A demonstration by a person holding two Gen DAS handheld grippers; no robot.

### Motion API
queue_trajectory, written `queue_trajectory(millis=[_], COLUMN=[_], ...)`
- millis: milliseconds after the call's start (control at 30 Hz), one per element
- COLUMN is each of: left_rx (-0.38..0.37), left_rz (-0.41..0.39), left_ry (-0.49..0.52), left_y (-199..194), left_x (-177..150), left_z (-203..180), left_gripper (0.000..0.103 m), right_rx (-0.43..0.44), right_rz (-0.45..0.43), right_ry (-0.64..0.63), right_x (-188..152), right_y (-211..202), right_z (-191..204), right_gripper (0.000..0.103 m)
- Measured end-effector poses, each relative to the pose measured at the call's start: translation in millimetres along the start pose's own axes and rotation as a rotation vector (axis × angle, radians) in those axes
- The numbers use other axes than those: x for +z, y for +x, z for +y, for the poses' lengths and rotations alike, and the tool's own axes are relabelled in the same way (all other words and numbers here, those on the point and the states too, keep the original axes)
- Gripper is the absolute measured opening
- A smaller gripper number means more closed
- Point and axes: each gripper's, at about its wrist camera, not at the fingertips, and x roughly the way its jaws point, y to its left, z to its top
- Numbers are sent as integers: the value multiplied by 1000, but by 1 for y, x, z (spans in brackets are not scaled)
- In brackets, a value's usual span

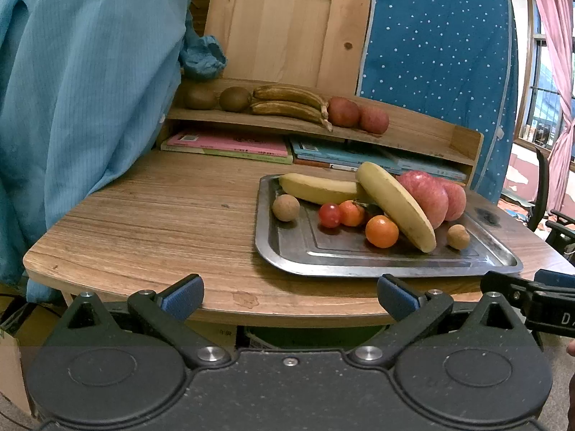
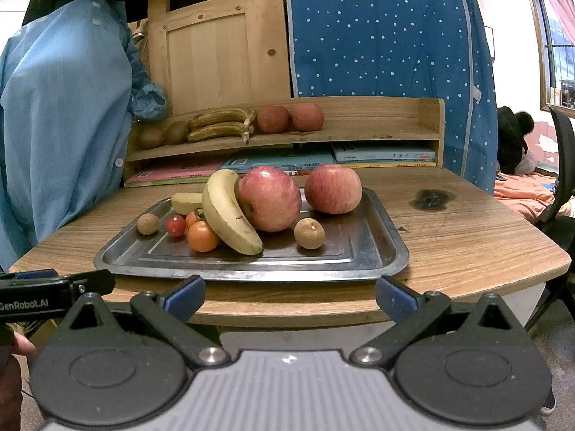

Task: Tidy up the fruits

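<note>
Both grippers hang short of the bench (image 2: 467, 237) edge: left gripper (image 1: 290, 296) spread wide, right gripper (image 2: 290, 296) too (nothing gripped). Bananas (image 2: 226, 212), apples (image 2: 269, 199) and small fruit crowd the metal tray (image 2: 381, 237); more fruit lines the shelf (image 2: 359, 136) behind.

Books (image 2: 280, 163) under shelf; blue coat (image 1: 72, 107) left.

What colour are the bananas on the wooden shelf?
Brown, overripe bananas on the wooden shelf; clearest in the left wrist view.
</note>
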Motion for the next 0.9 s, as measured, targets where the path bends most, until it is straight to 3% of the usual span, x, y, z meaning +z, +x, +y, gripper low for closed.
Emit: queue_trajectory(millis=[900], left_rx=[3], left_rz=[6], left_ry=[-5], left_y=[2], left_x=[-1], left_z=[1], left_gripper=[102], right_rx=[2], right_rz=[9], right_ry=[7], right_x=[0], right_y=[2], right_z=[0], right_gripper=[103])
